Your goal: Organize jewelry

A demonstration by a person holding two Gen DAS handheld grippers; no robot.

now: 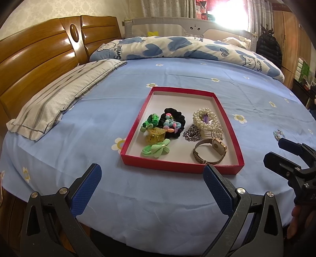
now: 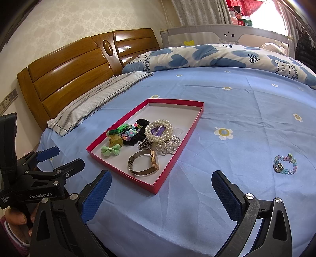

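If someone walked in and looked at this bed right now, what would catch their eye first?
Probably the shallow red-rimmed cardboard tray on the light blue flowered bedsheet, crowded with a white pearl bracelet, a gold square-faced wristwatch and a mint green fabric bow. Next, the pastel beaded bracelet lying alone on the sheet, right of the tray. Both tools, left tool and right tool, hang open near the bed's front edge.

Daylight from the window (image 1: 231, 13) is blown out to glare; the headboard (image 2: 79, 79) is glossed; edges are fisheye-bent
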